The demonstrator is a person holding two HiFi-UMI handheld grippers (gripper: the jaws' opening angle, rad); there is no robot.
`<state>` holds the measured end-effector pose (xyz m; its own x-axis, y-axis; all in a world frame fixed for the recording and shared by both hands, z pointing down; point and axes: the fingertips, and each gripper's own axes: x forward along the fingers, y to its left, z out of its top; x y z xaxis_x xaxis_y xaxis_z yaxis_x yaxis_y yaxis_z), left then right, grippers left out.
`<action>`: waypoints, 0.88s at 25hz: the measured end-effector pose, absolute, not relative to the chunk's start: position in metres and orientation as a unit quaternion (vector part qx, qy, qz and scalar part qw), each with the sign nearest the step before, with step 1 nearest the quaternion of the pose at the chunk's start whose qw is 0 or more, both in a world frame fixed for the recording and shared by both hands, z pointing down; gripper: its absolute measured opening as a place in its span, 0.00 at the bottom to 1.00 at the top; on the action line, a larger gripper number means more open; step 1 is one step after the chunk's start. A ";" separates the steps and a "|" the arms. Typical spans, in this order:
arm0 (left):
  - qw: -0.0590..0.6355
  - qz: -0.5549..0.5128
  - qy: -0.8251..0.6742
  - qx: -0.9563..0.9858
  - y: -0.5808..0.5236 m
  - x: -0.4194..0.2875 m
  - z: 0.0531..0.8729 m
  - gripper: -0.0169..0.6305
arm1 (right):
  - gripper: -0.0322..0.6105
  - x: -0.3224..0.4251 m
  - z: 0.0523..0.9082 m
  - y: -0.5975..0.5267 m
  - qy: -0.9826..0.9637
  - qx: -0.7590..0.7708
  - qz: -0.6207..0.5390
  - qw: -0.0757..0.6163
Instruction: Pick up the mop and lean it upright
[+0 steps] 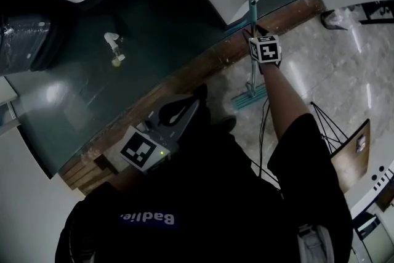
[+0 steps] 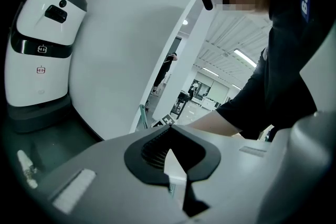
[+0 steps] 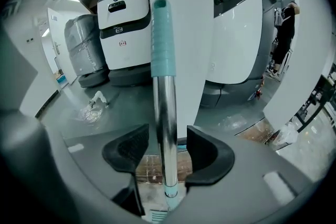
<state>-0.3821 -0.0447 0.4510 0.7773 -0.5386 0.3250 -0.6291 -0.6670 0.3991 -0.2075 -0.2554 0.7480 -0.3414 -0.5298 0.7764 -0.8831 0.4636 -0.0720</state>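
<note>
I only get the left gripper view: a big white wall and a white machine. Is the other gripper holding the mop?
Observer: Not quite. The mop pole stands between the jaws of the right gripper, but they're apart, not squeezing.
Operator: Is it standing up?
Observer: Looks upright: the head view shows its flat head down on the pale floor.
Operator: What colour is the top?
Observer: A teal grip above shiny metal.
</note>
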 end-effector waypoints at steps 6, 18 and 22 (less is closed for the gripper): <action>0.257 0.091 -0.327 0.905 -0.042 -0.395 0.456 0.06 | 0.38 -0.213 0.759 -0.257 -0.774 0.451 0.246 0.370; 0.257 0.093 -0.324 0.906 -0.037 -0.403 0.458 0.06 | 0.19 -0.210 0.756 -0.259 -0.761 0.468 0.225 0.389; 0.256 0.092 -0.319 0.908 -0.034 -0.401 0.456 0.06 | 0.18 -0.208 0.750 -0.253 -0.762 0.470 0.223 0.386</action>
<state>-0.4006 -0.0343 0.4562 0.7791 -0.5325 0.3308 -0.6269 -0.6653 0.4056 -0.2085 -0.2526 0.7501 -0.2605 -0.5441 0.7976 -0.8887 0.4580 0.0222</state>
